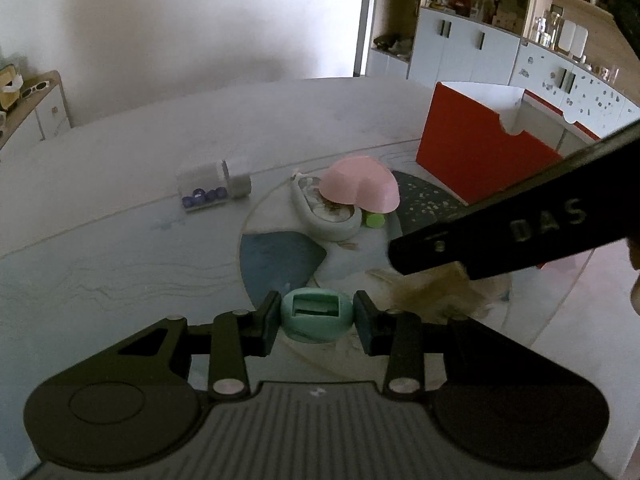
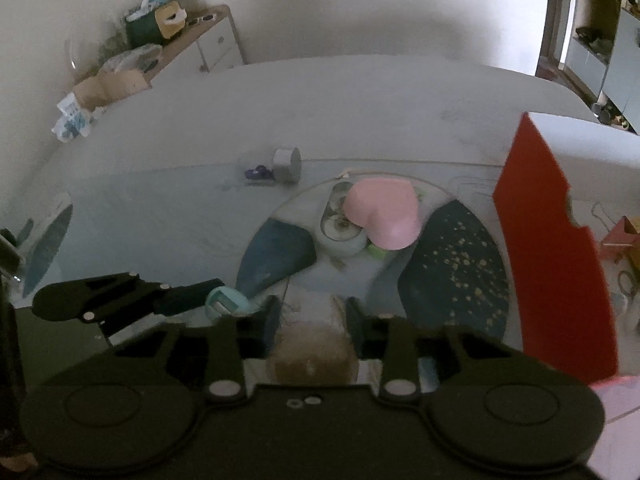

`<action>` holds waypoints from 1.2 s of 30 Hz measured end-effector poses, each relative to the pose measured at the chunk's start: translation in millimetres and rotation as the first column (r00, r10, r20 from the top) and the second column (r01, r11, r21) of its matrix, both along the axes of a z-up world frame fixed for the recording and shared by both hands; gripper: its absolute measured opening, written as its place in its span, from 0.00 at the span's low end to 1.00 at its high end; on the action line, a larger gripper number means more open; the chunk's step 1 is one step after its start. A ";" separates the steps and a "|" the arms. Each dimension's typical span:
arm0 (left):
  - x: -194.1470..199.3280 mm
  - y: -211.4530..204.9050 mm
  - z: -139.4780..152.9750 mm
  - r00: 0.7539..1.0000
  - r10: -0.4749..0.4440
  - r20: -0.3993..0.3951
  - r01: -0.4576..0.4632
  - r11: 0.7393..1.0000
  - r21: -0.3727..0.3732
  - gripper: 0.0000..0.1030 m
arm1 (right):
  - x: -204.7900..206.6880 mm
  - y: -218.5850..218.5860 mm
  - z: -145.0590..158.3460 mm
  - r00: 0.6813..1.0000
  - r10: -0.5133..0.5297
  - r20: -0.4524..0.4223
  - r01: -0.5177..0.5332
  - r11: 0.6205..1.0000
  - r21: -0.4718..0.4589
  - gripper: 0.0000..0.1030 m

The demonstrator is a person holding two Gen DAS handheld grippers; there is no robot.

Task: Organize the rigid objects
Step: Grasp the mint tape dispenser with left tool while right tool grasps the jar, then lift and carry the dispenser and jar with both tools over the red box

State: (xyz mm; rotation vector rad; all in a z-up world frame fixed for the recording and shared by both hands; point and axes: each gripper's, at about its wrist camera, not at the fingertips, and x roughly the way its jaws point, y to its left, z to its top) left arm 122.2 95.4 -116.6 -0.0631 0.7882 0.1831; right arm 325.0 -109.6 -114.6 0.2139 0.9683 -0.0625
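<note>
Mint-green plastic piece (image 1: 316, 316) pinched in the left gripper (image 1: 316, 322), low over the round mat (image 1: 280, 256) on the table (image 1: 120, 240).

Both pads sit flush against its rounded flanks; it looks stiff, light and smooth-shelled, so a hold across the widest part, clear of the slotted top, should keep it from squirting out. The right gripper (image 2: 310, 320) has its jaws around a pale, fuzzy brownish lump (image 2: 312, 344), probably clamped, though blur hides the contact. Pink heart-shaped shell (image 1: 360, 186) and red box (image 1: 480, 148) lie beyond.
</note>
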 end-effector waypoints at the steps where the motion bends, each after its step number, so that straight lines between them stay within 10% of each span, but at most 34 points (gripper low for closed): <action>1: 1.5 0.6 0.9 1.000 0.000 0.000 0.000 1.000 -0.001 0.37 | -2.7 -3.8 2.7 1.000 -0.014 0.002 0.014 1.000 0.008 0.01; 5: 4.9 -1.0 5.4 1.000 -0.003 0.007 0.003 1.000 -0.002 0.37 | -7.6 -15.4 5.2 1.000 -0.011 0.000 0.011 1.000 0.024 0.05; 10: 4.9 -2.7 8.5 1.000 0.022 0.011 -0.022 1.000 0.014 0.37 | -19.7 -33.2 4.5 0.999 0.033 -0.032 -0.030 0.996 0.080 0.46; 16: -3.1 -3.8 14.1 0.998 0.060 0.007 -0.060 0.998 0.026 0.37 | -41.1 -26.6 -14.7 0.985 0.131 -0.116 -0.123 0.989 0.080 0.59; 30: -12.8 -7.1 13.5 0.998 0.064 -0.010 -0.064 0.998 0.004 0.37 | -52.2 5.3 -52.3 0.949 0.219 -0.227 -0.211 0.976 0.060 0.62; 36: -14.8 -8.9 13.0 0.998 0.056 -0.010 -0.056 0.998 0.002 0.37 | -54.3 11.5 -55.2 0.945 0.236 -0.228 -0.243 0.970 -0.003 0.46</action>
